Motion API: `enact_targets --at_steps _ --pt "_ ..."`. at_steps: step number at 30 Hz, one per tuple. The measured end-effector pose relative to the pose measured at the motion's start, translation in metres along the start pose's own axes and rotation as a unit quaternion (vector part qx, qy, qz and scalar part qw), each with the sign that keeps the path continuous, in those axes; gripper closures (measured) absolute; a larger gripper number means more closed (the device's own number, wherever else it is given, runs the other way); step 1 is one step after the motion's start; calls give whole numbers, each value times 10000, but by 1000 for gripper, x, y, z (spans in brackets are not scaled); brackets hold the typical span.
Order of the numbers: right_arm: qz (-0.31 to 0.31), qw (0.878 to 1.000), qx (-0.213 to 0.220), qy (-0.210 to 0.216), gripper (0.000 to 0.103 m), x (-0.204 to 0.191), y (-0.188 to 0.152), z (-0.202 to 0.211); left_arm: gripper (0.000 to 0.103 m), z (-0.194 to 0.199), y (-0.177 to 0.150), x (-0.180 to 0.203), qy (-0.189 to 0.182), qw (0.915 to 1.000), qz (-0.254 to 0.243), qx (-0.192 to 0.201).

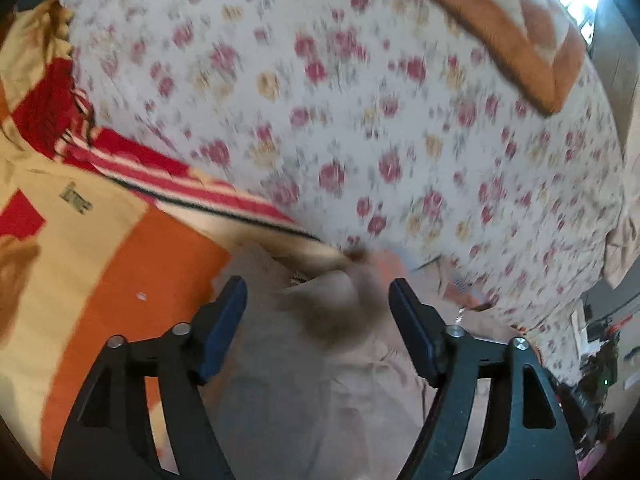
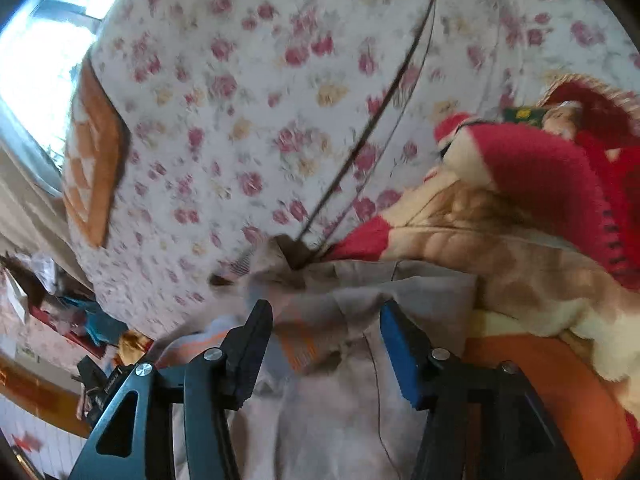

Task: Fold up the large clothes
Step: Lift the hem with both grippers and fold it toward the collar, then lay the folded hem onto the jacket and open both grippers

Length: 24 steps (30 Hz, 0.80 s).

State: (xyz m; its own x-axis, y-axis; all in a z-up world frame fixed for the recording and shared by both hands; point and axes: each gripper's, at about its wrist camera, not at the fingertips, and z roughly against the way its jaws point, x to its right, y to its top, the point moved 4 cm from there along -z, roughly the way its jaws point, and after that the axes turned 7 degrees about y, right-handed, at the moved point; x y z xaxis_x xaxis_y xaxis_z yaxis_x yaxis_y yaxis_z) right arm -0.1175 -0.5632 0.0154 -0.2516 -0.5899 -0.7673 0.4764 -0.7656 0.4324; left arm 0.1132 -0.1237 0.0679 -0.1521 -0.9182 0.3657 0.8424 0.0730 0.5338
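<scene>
Garment (image 1: pixel 320 380) lies loose below both grippers' parted jaws.

Two tongs (image 1: pixel 318 294) (image 2: pixel 326 316), one beige garment (image 1: pixel 320 380), two blankets (image 1: pixel 100 240) (image 1: pixel 520 32).

garment (image 1: pixel 320 380) on bed (image 1: pixel 360 120), blanket (image 1: pixel 100 260) left

Right gripper over the garment

My right gripper (image 2: pixel 326 322) stands open above the beige garment (image 2: pixel 340 408), pads clear; floral sheet (image 2: pixel 240 120) behind, red-and-cream blanket (image 2: pixel 520 208) right.
</scene>
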Motion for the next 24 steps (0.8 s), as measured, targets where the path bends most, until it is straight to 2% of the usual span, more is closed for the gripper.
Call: enact_targets --at_steps 3,6,9,12,14,16,18,19,20,22,24 --pt "688 9975 -153 0 49 -29 -11 18 28 20 -2 -1 -16 10000 -60 22" --pt "1432 9887 -428 -87 49 -61 -32 18 28 32 -18 -3 135 9996 -240 28" --pt "1768 9808 -753 -345 49 -75 -46 -7 28 24 -44 -6 392 9978 -460 -274" --pt "1725 9780 -1080 -464 49 -78 -55 -43 28 10 -69 -11 715 9937 -689 -526" --pt "1779 9719 -1430 -581 47 -81 -63 -72 28 0 -79 -15 939 9906 -844 -536" --pt "1988 9634 -1575 -869 47 -84 -69 -97 28 -6 -80 -17 1006 9901 -857 -465" --pt "2272 9532 -1569 -1230 64 -86 -71 -115 28 -9 -75 -17 1041 9901 -845 -406" --pt "2442 9467 -1508 -1461 79 -86 -70 -123 28 -11 -70 -17 1074 9900 -838 -373" --pt "2537 9441 -1460 -1518 85 -87 -68 -128 28 -13 -66 -17 1118 9897 -829 -330" --pt "2579 9435 -1285 -1637 88 -87 -59 -134 28 -19 -58 -19 1197 9892 -797 -279" --pt "2472 9462 -1123 -1761 88 -80 -49 -142 28 -34 -55 -23 1279 9881 -733 -438"
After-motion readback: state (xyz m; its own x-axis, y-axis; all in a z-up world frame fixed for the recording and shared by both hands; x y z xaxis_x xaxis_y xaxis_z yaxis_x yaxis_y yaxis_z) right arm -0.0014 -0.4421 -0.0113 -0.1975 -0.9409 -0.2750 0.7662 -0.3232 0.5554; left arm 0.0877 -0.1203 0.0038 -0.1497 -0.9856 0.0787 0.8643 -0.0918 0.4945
